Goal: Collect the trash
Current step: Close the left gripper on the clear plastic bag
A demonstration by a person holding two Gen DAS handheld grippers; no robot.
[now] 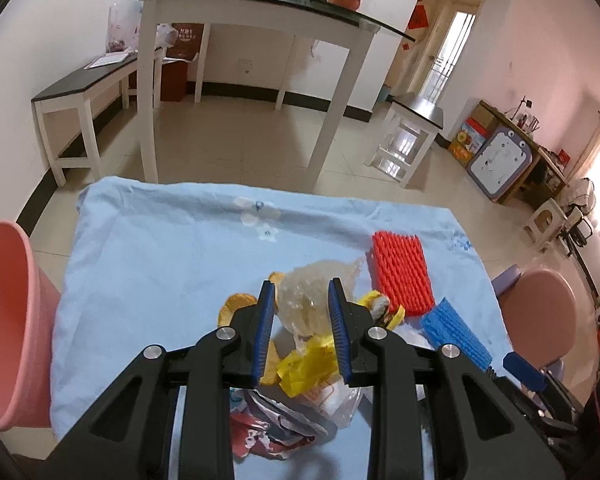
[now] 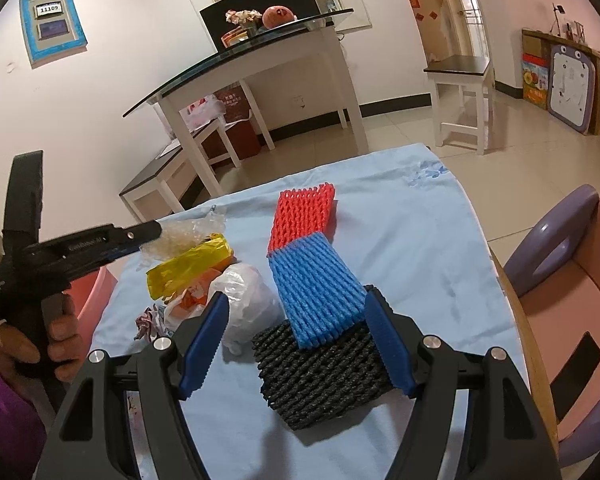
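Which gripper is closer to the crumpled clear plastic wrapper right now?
Left. The left gripper has the crumpled clear plastic wrapper between its fingers; the right gripper hovers over the foam nets, apart.

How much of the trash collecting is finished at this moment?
Nothing looks binned: the visible part of the pink bin is bare. In hand: the left gripper is shut on a clear plastic wrap. Left: yellow wrapper, white bag, red, blue and black foam nets.

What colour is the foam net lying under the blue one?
Black foam net, clearest in the right wrist view.
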